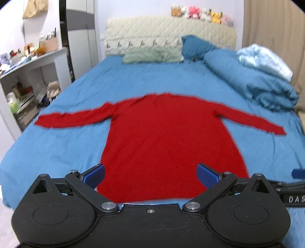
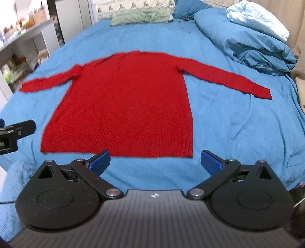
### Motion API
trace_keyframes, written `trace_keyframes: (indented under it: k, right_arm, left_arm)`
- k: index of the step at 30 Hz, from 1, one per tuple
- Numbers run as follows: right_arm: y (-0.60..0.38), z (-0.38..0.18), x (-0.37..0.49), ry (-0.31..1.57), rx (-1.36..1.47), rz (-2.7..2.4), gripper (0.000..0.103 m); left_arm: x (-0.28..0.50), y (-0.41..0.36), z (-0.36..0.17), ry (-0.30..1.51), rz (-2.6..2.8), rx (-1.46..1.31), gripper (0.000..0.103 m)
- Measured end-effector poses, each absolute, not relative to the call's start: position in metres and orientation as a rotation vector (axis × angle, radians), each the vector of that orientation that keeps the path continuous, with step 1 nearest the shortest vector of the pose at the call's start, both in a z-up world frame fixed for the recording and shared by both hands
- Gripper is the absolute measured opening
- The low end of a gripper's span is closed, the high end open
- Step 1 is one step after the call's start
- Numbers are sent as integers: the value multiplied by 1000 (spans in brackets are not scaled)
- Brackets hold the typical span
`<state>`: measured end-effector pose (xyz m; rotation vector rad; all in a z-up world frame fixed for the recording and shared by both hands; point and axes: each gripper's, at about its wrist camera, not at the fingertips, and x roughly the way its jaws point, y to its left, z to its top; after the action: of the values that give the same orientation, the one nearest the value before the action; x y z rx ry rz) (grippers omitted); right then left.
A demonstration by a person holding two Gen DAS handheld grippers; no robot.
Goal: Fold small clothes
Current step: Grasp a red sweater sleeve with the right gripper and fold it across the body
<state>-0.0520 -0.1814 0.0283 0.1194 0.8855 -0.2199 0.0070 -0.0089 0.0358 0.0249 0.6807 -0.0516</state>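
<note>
Shelves (image 1: 24, 84) full of small things are being seen at the far left, beside the bed (image 1: 57, 145). The bed is being covered by a blue sheet, and a red sweater (image 1: 164, 133) is being shown lying flat on it, in the middle. Both sleeves are being spread out to the sides, one toward the shelves and one toward the right edge of the bed. The bottom edge of the sweater is being kept nearest to the cameras, and the neck is being pointed at the headboard (image 1: 167, 32).

The left gripper (image 1: 150, 174) is being held just above the bottom edge of the sweater. Its blue fingers (image 1: 94, 175) are being held wide apart, and nothing is being gripped between them. The right gripper (image 2: 156, 162) is being held over the sheet just below the bottom right corner of the sweater. Its jaws are being held wide too, with nothing in them.

Farther back, a green pillow (image 1: 152, 55) and a dark blue pillow (image 1: 198, 46) are being leaned near the headboard. Plush toys (image 1: 198, 13) are being lined up on top of it. At the right, a rolled blue blanket (image 1: 253, 82) is being topped by a pale blue cloth (image 1: 265, 59).
</note>
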Motion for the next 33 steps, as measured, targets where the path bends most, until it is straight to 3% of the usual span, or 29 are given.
trace_keyframes:
  k: [7, 13, 23, 33]
  right_arm:
    - [-236, 77, -27, 715, 136, -294, 103]
    - [-327, 85, 12, 587, 136, -451, 103]
    - [-466, -10, 66, 541, 346, -534, 103]
    - [-540, -121, 108, 564, 568, -554, 103]
  left_arm:
    - [82, -40, 93, 514, -134, 64, 103]
    - [179, -82, 99, 490, -177, 47, 103]
    - [324, -157, -4, 647, -247, 110, 103]
    - [414, -188, -101, 836, -277, 85, 103]
